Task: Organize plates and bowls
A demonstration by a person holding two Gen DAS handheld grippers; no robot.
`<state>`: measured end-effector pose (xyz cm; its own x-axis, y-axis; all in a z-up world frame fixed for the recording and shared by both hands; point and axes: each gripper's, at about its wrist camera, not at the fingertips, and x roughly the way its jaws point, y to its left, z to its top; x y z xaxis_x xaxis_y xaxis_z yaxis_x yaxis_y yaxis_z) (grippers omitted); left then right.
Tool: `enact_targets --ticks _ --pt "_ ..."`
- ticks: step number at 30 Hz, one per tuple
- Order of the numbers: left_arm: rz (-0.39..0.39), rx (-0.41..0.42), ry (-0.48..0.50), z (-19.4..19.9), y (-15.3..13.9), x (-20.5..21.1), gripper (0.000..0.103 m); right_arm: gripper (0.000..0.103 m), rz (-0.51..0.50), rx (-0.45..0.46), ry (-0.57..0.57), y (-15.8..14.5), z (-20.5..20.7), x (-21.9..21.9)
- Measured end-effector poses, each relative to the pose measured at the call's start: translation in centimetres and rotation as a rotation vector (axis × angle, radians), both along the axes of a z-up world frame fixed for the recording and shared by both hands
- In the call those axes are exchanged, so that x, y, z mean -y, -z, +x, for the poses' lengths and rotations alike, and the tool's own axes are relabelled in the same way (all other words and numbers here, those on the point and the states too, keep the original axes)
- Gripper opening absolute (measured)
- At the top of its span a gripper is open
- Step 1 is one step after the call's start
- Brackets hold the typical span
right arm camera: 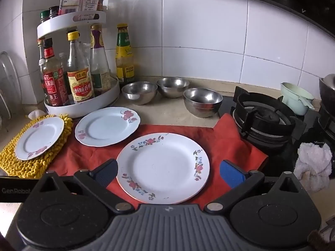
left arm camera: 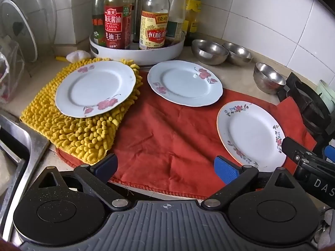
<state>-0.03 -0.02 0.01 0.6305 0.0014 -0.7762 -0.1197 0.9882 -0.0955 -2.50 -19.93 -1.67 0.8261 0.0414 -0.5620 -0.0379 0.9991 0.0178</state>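
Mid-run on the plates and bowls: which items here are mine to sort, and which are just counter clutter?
Job items:
plate on yellow mat
middle plate
near plate
three steel bowls

Clutter:
sauce bottle rack
red cloth
yellow mat
gas burner
white rag

The left gripper (left arm camera: 165, 168) is built of matt black plastic, speckled with fine dust. A grey ribbed panel marked with a small crosshair is set between two round black housings. Silver rivets are seen at the arm joints. One finger pad (left arm camera: 226, 172) is bright blue, the other dark navy. The right gripper (right arm camera: 169, 172) is made the same way, with a small star mark on its panel. White lettering, possibly "GenRobot", is printed on a black block at its left edge.
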Motion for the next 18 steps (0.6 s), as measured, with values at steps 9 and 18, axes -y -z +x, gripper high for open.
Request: enact_targets --ticks 9,18 --pt "0.020 -0.004 0.007 -0.07 0.05 0.40 0.101 0.101 -0.006 -0.008 -0.018 0.00 -0.28 -0.29" --pt "0.028 -0.009 0.017 -0.22 0.03 0.67 0.101 0.101 0.007 -0.018 -0.017 0.04 -0.50 -0.33"
